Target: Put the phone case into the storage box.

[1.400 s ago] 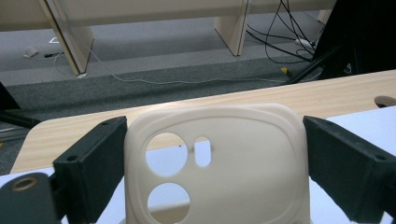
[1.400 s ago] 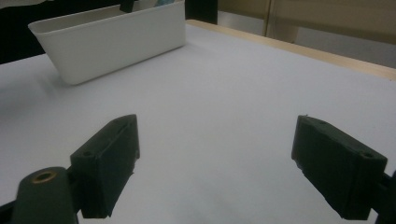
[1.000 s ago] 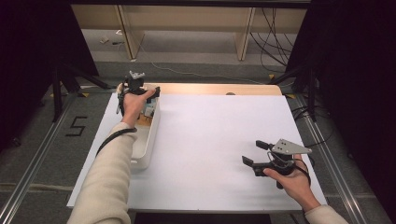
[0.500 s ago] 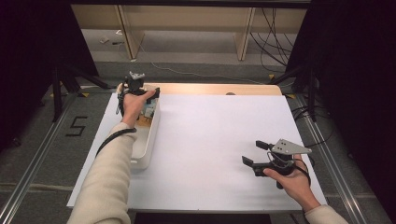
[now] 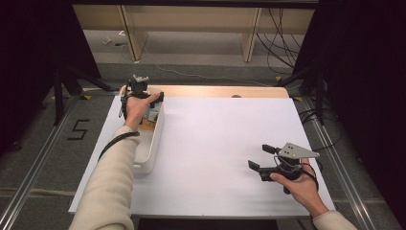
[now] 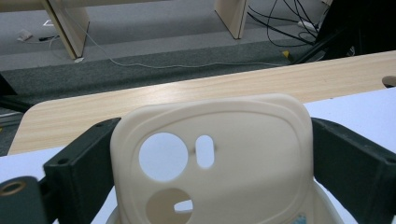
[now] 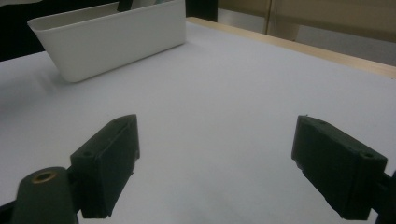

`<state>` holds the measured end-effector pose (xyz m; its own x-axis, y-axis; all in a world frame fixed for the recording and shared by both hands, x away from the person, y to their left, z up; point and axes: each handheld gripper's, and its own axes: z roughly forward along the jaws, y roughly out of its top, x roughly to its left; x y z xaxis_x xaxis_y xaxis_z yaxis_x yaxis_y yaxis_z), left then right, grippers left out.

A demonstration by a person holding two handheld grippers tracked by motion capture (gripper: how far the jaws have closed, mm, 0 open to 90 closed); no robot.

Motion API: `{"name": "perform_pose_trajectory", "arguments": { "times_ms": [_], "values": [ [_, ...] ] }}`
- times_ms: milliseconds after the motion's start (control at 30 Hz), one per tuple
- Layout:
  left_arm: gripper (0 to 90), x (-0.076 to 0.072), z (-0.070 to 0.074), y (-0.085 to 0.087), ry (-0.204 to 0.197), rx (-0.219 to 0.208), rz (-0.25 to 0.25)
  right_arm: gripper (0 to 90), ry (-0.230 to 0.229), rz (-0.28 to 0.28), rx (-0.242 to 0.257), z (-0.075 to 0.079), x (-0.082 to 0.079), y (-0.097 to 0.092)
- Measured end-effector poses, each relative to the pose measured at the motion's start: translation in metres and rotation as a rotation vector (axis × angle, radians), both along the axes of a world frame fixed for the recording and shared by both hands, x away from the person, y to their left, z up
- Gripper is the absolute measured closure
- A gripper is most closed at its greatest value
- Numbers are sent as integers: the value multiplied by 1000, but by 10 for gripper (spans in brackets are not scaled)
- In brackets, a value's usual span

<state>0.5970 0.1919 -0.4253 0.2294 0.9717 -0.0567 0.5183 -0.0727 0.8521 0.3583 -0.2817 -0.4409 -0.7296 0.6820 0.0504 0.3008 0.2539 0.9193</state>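
A cream phone case [image 6: 243, 154] with camera cutouts stands upright between the black fingers [image 6: 79, 168] of my left gripper [image 5: 152, 103], which is shut on its two side edges. That gripper hovers over the far end of a long white bin [image 5: 148, 153] at the table's left. The bin's rim [image 6: 327, 205] shows just below the case. My right gripper [image 5: 261, 157] rests low near the front right of the white tabletop. Its jaws stand wide open with nothing between them, and the right gripper [image 7: 219, 140] points across the table toward the bin [image 7: 116, 42].
A white sheet [image 5: 215, 143] covers the table. A bare wooden strip [image 5: 215, 91] with a small hole runs along the far edge. Beyond it lie grey floor, wooden furniture legs and cables. Dark stands flank both sides.
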Motion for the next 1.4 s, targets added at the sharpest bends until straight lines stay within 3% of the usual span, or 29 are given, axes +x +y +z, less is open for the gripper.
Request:
{"name": "perform_pose_trajectory", "arguments": {
  "times_ms": [233,667,1067,1400],
  "values": [
    [12,1,1,-1,-3,-6,-3,160,4,0,-6,0,0,0],
    [0,2,17,-5,-52,-12,6,159,9,5,-11,-1,0,1],
    [0,-7,32,-3,-86,-16,8,159,9,3,-9,-1,0,1],
    [8,-18,40,-3,-84,-14,-6,159,9,1,-9,-1,0,1]
  ]
}}
